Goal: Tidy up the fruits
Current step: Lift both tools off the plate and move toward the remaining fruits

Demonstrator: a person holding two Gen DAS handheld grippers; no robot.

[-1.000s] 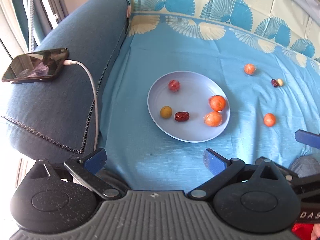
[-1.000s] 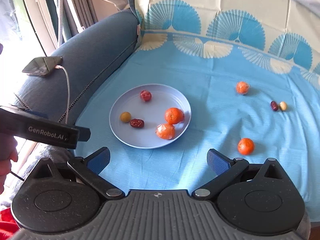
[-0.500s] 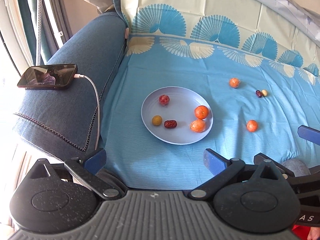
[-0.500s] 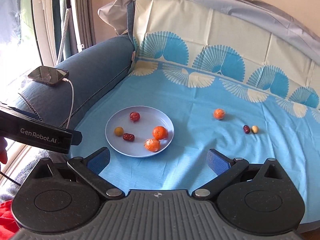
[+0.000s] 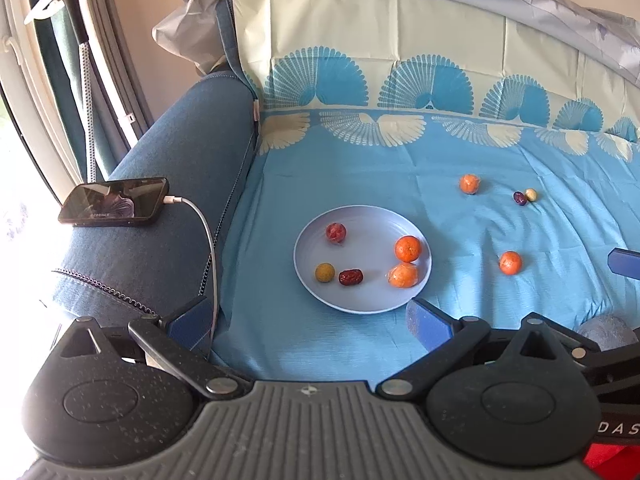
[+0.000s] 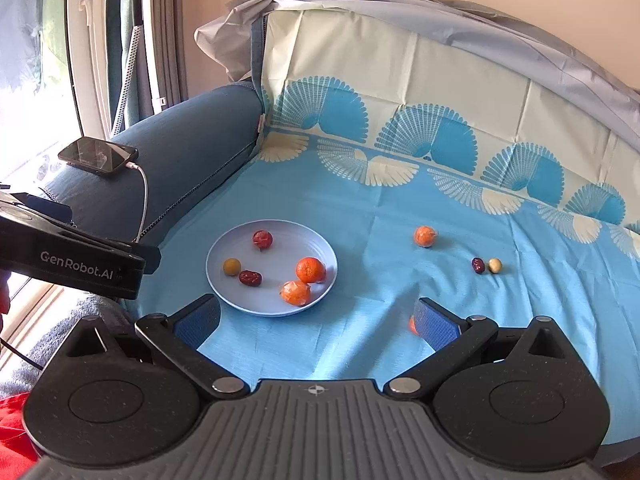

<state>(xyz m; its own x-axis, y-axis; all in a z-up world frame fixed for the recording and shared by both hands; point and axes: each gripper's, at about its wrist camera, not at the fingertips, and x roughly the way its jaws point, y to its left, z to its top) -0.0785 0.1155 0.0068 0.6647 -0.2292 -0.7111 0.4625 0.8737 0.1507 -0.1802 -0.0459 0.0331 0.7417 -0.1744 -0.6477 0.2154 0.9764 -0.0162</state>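
Observation:
A pale blue plate (image 5: 360, 300) (image 6: 244, 300) on the blue cloth holds two oranges (image 5: 408, 249), a red fruit (image 5: 336, 232), a yellow fruit (image 5: 324, 272) and a date (image 5: 351, 277). Loose on the cloth lie an orange (image 5: 510, 262), a farther orange (image 5: 469, 183) (image 6: 425, 236), and a dark date (image 6: 478, 265) beside a pale fruit (image 6: 495, 265). My left gripper (image 5: 310, 322) is open and empty, pulled back before the plate. My right gripper (image 6: 318, 320) is open and empty; its right finger (image 6: 436, 324) hides most of the near loose orange.
A blue sofa armrest (image 5: 168, 184) at the left carries a phone (image 5: 114, 207) on a white charging cable (image 5: 208, 240). The patterned cloth (image 6: 380, 208) rises up the backrest. A window and a stand are at the far left.
Both grippers have drawn back and up from the cloth, so the plate and fruit look smaller and farther. The fruit has not moved. Both grippers stay open.

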